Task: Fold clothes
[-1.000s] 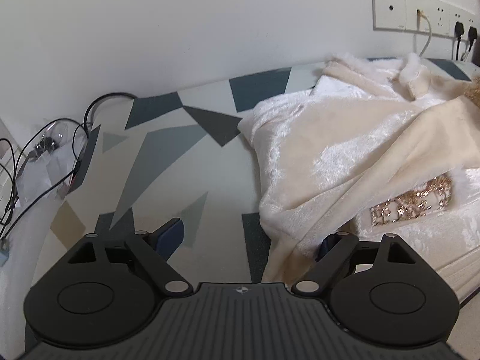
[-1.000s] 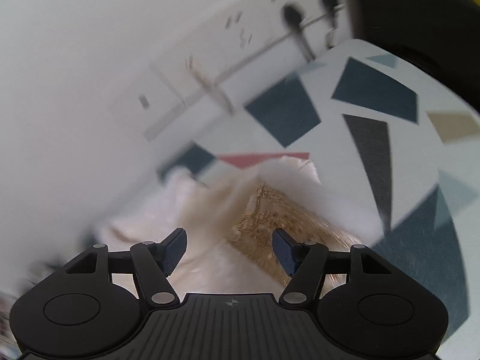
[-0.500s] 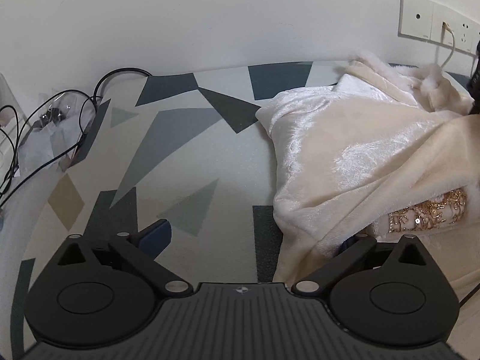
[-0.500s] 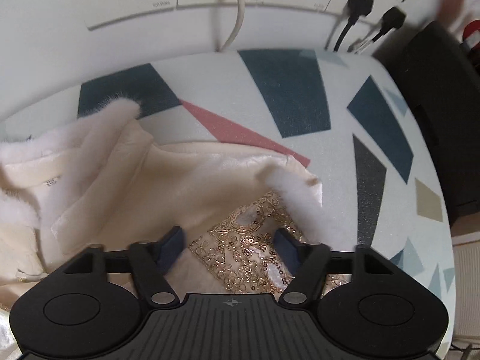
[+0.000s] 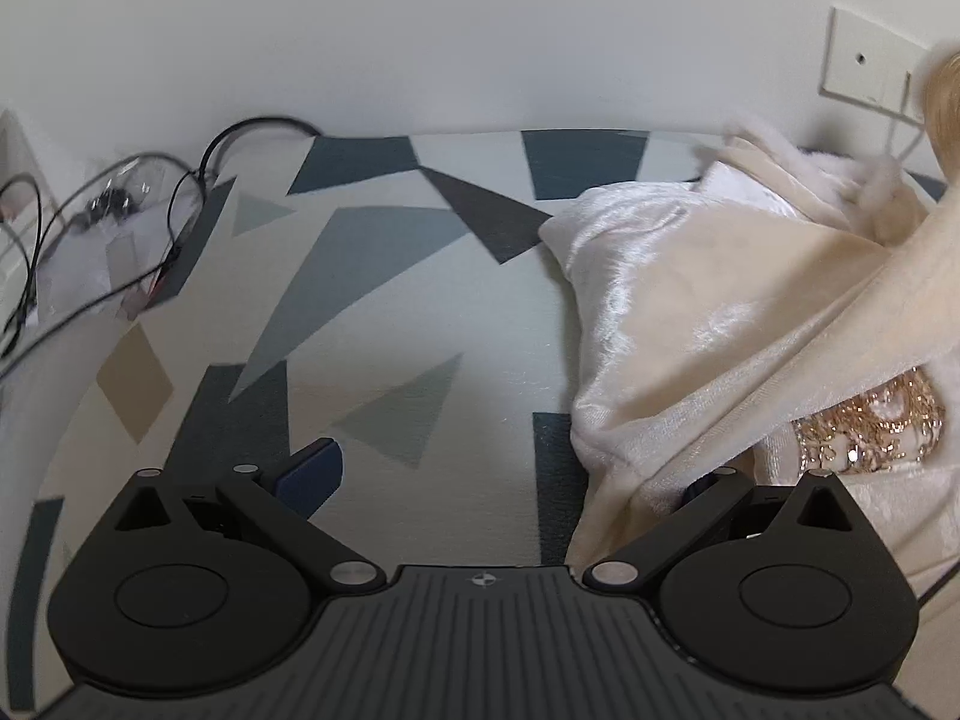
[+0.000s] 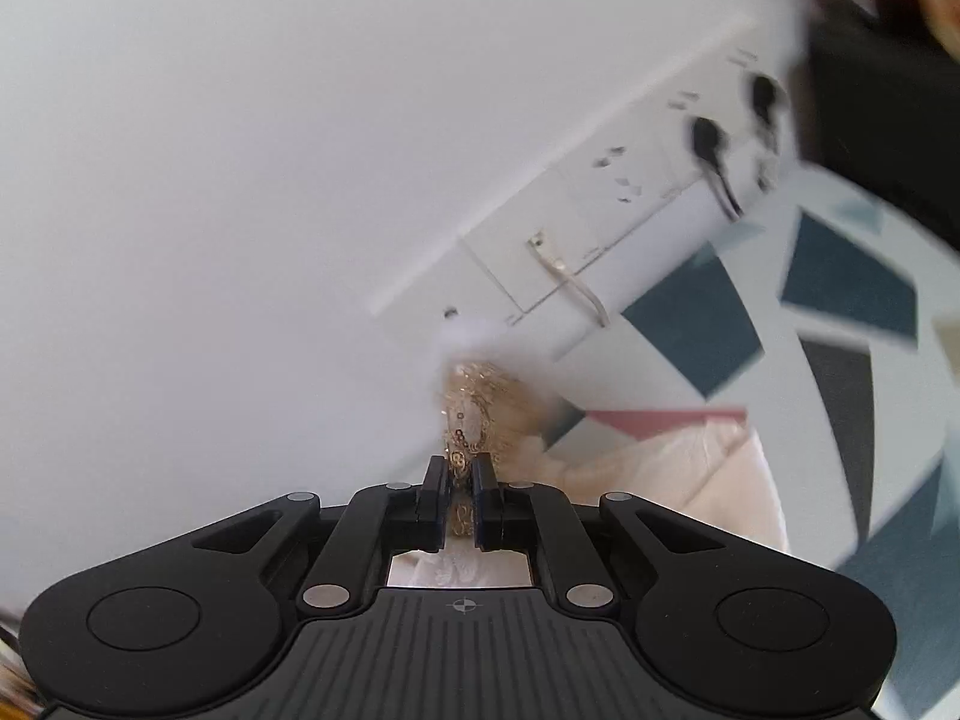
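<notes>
Nearest in the left wrist view, the left gripper (image 5: 498, 474) stands wide apart with nothing between its fingers; its blue left pad (image 5: 312, 471) hangs over the counter (image 5: 372, 312), while the right finger is hidden under the edge of the cream velvet garment (image 5: 720, 312). That garment lies heaped on the right side of the patterned counter, a gold sequin patch (image 5: 870, 426) showing near the gripper and a fold stretched up toward the right edge. Farther off, black cables (image 5: 108, 222) lie at the counter's left end by the wall.

The right wrist view, blurred, shows the right gripper (image 6: 461, 498) closed almost fully on the gold sequin trim (image 6: 474, 408), lifted above the counter. Beyond it, wall sockets (image 6: 600, 240) with plugs appear, seen only partly in the left view.
</notes>
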Tool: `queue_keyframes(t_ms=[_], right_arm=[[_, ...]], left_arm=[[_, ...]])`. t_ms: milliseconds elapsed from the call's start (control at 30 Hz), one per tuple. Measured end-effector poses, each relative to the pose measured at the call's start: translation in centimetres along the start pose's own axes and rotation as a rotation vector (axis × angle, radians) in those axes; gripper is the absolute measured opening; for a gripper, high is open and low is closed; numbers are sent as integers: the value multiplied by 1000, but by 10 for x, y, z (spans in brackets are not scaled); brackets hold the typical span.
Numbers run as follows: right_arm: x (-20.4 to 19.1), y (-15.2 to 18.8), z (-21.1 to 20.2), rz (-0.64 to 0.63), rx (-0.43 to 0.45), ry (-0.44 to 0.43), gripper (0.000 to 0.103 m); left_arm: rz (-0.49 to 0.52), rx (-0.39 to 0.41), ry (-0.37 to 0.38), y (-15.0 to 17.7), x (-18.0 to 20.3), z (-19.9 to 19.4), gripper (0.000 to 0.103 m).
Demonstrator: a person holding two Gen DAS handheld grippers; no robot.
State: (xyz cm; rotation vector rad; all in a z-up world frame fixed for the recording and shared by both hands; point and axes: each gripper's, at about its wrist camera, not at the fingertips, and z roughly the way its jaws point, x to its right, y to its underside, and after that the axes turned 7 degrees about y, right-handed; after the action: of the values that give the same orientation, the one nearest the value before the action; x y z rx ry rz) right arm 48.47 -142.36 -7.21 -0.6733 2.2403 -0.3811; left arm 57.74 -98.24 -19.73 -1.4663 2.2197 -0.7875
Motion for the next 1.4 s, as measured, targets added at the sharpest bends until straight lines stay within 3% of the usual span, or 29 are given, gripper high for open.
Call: queue_keyframes(t_ms=[100, 267, 367, 500, 533, 700, 800, 967, 1067, 1167, 1200, 1267, 1333, 1367, 1400], right_arm=[[65, 33, -13, 103, -8, 61, 6], [154, 95, -2, 273, -120, 199, 5], [162, 110, -9, 294, -96, 166, 6], [153, 106, -16, 218, -81, 201, 12], [152, 105, -20, 198, -77, 224, 19], [142, 97, -47, 86, 22, 252, 34], [129, 82, -47, 5, 87, 236, 42], [109, 61, -21, -108, 113, 211, 58], [105, 54, -4, -147, 131, 229, 60], [109, 50, 13, -129, 136, 269, 72], [113, 50, 20, -106, 130, 282, 72], [118, 52, 32, -103, 107, 298, 72], [119, 55, 41, -141, 87, 303, 69], [119, 56, 43, -160, 78, 296, 65], [119, 57, 45, -177, 71, 290, 54]], left_arm=[[26, -6, -9, -1, 3, -1, 103], [70, -17, -25, -3, 9, -2, 103], [96, -23, -34, -4, 12, -3, 103], [132, -32, -46, -5, 17, -3, 103], [123, -27, -28, -9, 15, -6, 102], [58, 8, 96, -31, 2, -24, 102], [19, 28, 170, -44, -5, -35, 102], [-46, 62, 293, -66, -18, -52, 102], [-27, 34, 262, -86, 4, -15, 101], [85, -45, 311, -89, 35, 22, 100], [132, -59, 280, -87, 45, 30, 94], [186, -58, 236, -82, 57, 38, 70], [136, -51, 268, -81, 54, 36, 26], [100, -48, 283, -82, 51, 35, 19], [79, -44, 294, -83, 48, 32, 14]])
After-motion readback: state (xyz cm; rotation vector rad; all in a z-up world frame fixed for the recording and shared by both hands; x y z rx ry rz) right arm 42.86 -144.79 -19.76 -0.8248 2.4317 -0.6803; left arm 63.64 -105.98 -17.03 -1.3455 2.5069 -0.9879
